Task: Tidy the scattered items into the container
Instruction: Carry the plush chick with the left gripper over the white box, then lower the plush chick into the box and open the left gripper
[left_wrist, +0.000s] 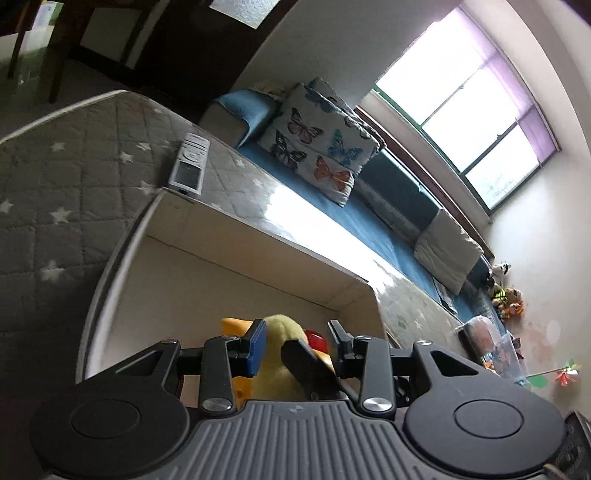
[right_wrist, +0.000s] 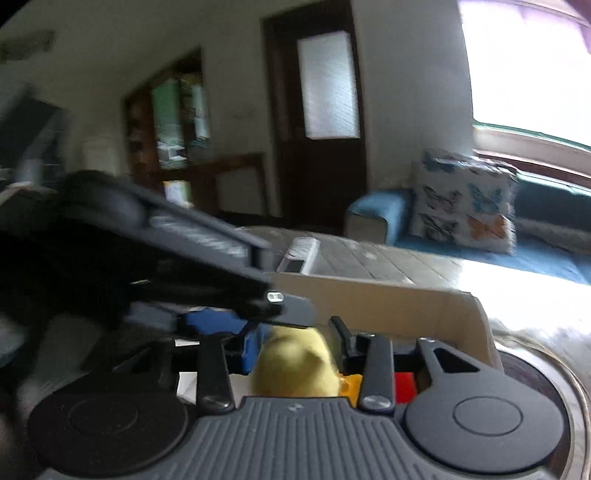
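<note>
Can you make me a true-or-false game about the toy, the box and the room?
1. The remote control lies inside the box. False: it lies on the starry cloth, just outside the box.
2. The cushion on the sofa has butterflies on it. True.
3. The soft toy between the fingers of the right gripper is yellow. True.
4. The blinds at the window are green. False: they are purple.
</note>
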